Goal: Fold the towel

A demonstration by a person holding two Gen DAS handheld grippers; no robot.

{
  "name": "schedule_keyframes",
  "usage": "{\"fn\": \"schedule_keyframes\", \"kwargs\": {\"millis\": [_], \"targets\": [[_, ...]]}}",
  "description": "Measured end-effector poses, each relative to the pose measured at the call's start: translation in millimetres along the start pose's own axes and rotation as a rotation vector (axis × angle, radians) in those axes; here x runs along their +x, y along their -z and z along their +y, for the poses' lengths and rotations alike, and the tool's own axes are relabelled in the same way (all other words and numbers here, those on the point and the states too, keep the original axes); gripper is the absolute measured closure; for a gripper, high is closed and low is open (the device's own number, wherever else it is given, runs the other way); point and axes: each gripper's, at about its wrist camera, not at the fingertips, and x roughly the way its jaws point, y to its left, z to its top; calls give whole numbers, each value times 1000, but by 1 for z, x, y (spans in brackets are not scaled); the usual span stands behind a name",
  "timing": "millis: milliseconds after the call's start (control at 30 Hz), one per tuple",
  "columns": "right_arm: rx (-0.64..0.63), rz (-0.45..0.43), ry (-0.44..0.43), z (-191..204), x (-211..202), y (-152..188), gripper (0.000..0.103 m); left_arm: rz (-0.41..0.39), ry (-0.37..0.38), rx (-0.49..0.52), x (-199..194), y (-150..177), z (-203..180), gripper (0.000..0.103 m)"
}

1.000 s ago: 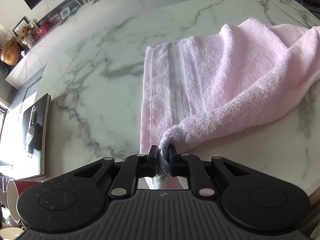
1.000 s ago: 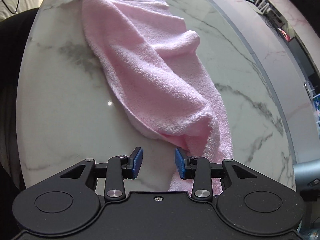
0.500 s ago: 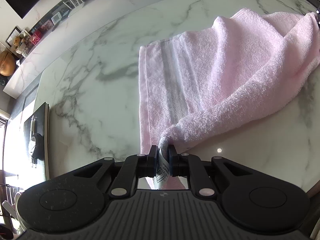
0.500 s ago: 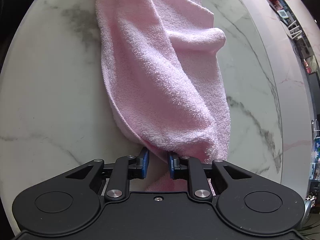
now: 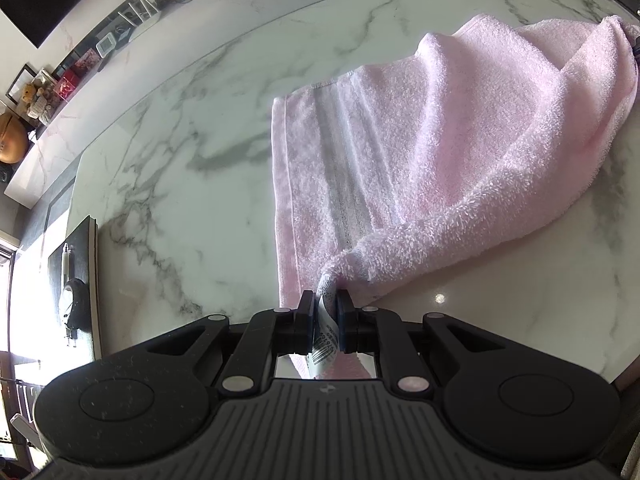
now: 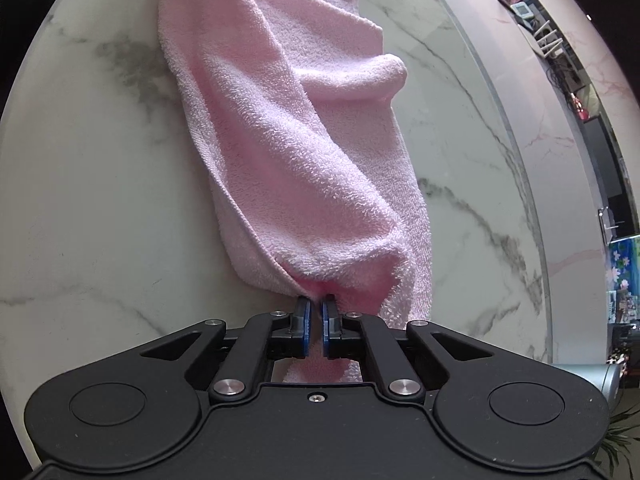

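In the left wrist view, the left gripper [image 5: 327, 312] sits at the bottom middle of the frame. It is pinching one corner of the pink towel [image 5: 440, 152], with the white tag [image 5: 325, 346] caught between its jaws. The towel spreads from there up to the upper right of the frame, lying rumpled on the marble table [image 5: 180, 152]. One flat end with a striped band lies on the table in the middle of the frame.

In the right wrist view, the right gripper [image 6: 314, 320] is at the bottom middle. Its jaws are nearly pressed together on the near edge of the towel [image 6: 288, 140], and a bit of pink cloth seems to be between them. The towel runs from there up to the top of the frame.

I think this is the grabbing step, with both near corners now held. The next move likely needs both grippers to lift together and carry that edge over to the far edge, keeping it even.

I see no boxes or bowls holding anything on the table.
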Motion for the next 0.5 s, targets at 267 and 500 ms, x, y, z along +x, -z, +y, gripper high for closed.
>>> {"fn": "schedule_keyframes", "kwargs": {"millis": [267,500], "targets": [[103,-43,79,5,-55,7,102,-49,-15,21,-19,-5,-3,92],[34,-38,23,26,-55,10,99,-51,-17,28,-20,-3,-7,92]]}}
